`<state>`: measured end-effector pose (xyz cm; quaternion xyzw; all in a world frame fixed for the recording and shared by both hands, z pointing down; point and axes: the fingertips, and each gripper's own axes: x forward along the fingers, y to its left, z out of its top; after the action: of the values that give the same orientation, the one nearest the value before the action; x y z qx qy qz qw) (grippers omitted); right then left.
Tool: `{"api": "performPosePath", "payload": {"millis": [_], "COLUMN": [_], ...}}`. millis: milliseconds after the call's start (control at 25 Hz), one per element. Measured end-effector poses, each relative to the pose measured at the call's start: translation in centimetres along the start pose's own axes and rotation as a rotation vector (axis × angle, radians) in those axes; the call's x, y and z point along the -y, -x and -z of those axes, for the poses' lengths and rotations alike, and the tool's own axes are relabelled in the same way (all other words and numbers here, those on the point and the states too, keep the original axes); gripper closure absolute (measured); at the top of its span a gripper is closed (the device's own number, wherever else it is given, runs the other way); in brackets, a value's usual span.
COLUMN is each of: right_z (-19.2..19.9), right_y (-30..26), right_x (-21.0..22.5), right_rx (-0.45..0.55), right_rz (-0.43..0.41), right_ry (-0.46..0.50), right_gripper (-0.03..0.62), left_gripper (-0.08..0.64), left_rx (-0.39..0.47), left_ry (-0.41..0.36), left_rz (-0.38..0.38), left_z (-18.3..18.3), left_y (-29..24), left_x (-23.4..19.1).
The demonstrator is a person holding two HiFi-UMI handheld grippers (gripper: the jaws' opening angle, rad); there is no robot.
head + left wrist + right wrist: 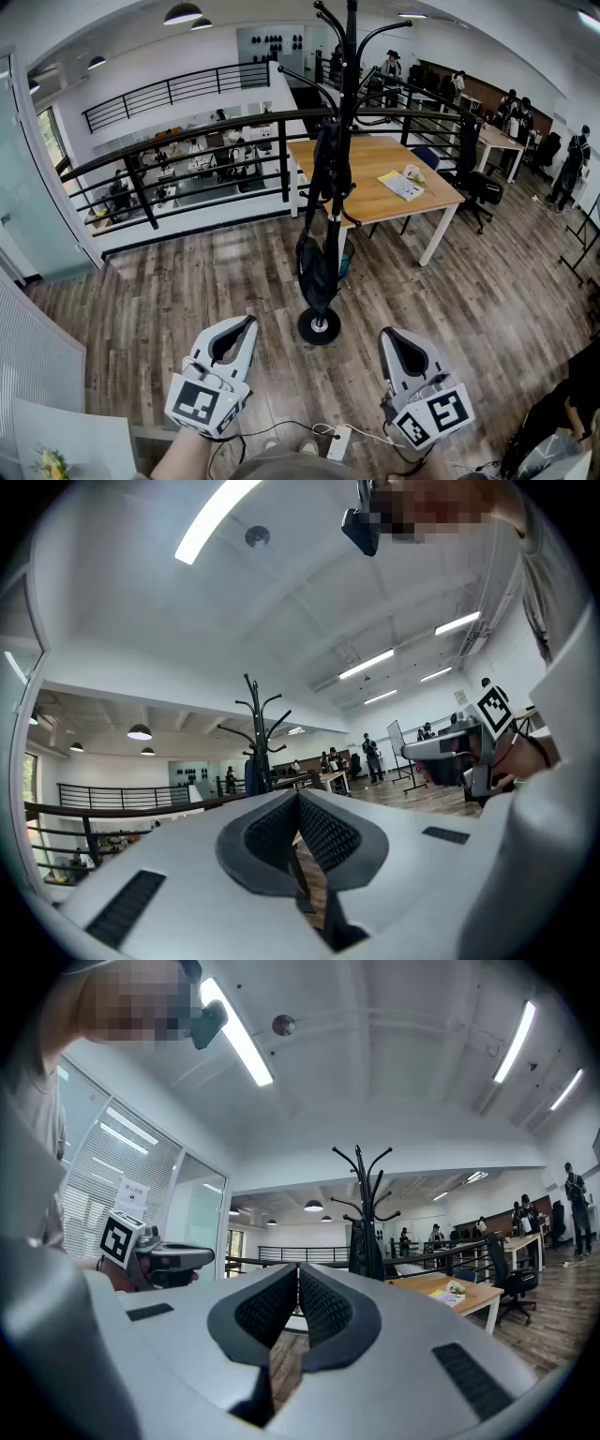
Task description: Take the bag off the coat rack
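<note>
Black drooping bag [314,267] on slim metal coat rack [348,84], wood-plank floor [187,281]

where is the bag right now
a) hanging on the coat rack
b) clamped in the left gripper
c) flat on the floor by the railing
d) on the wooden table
a: the black bag hangs by its strap from the coat rack, while the left gripper and the right gripper are shut on nothing, well short of it.
</note>
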<state>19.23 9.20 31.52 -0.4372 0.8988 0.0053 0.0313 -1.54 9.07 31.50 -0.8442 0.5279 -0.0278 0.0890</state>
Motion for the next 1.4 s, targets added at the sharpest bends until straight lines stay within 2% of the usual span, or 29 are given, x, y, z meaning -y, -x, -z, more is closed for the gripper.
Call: {"api": "performPosePath", "payload": {"millis": [480,720,800,840,880,920,960,1120,1400], "right_z": [0.0,0.4,0.4,0.4,0.3,0.3,0.2,0.6,0.5], "right_y": [0.7,1.2,1.2,1.2,1.2,1.1,1.1,0.7,-2.5], "right_x": [-0.2,0.1,0.5,0.8,1.2,1.6,1.9,2.9,3.1], "right_rx": [0.020,0.029,0.036,0.039,0.041,0.042,0.042,0.051,0.040], "right_rz": [-0.017,-0.023,-0.015,-0.006,0.007,0.022,0.035,0.044,0.053], "right_ry": [-0.033,-0.049,-0.057,-0.059,-0.057,-0.054,-0.052,-0.050,-0.038], "right_gripper": [0.558,0.557,0.555,0.506,0.415,0.383,0.368,0.356,0.356], "left_gripper": [0.545,0.545,0.543,0.541,0.471,0.369,0.339,0.328,0.329], "left_rx": [-0.004,0.007,0.021,0.028,0.033,0.034,0.032,0.034,0.009], "left_ry": [0.005,0.025,0.053,0.075,0.098,0.112,0.113,0.067,0.061], "left_rz": [-0.019,-0.025,-0.038,-0.041,-0.040,-0.038,-0.039,-0.052,-0.044], "left_z": [-0.1,-0.1,-0.2,-0.3,-0.5,-0.6,-0.7,-0.5,0.9], "left_y": [0.5,0.5,0.4,0.3,0.1,-0.2,-0.4,-1.2,-3.0], "left_x": [0.3,0.9,0.8,0.6,0.5,0.4,0.3,0.0,-2.1]}}
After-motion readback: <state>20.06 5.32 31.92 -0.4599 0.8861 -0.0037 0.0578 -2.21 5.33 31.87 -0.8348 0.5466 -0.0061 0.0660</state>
